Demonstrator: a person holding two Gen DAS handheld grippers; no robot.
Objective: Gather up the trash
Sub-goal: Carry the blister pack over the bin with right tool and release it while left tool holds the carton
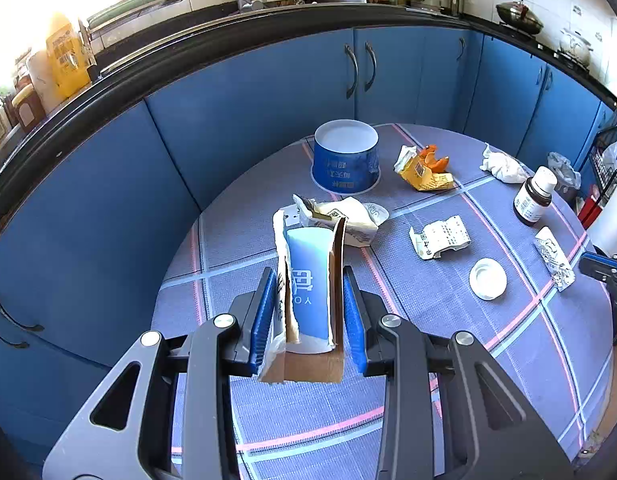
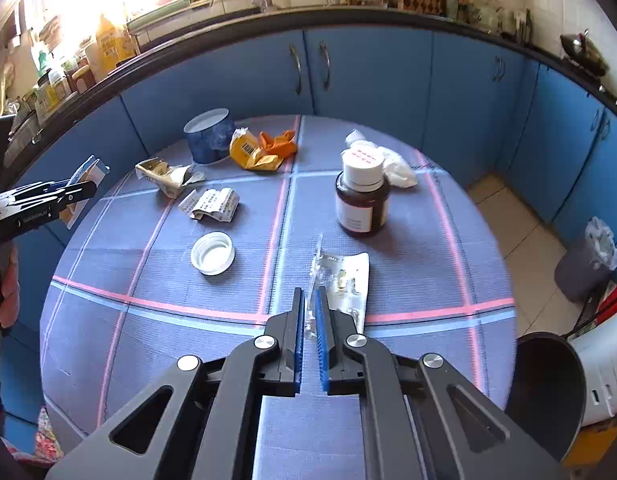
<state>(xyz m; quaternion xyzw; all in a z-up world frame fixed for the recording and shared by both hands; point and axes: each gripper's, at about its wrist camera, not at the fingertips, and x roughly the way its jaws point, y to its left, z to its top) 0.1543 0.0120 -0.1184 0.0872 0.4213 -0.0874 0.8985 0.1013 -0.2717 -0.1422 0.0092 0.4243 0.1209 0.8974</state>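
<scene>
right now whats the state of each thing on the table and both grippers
left gripper: shut on torn carton
right gripper: shut on clear blister pack
brown bottle: upright, capped
blue tub: upside down
white cap: lying open side up
receipt: crumpled

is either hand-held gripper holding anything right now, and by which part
Yes, both. The left hand-held gripper clamps a torn blue-and-white cardboard package by its side flaps. The right hand-held gripper pinches a clear plastic blister pack by its near left edge.

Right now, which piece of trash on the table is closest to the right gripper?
The clear blister pack, pinched at its edge in the right gripper. The white cap and crumpled receipt lie farther off.
</scene>
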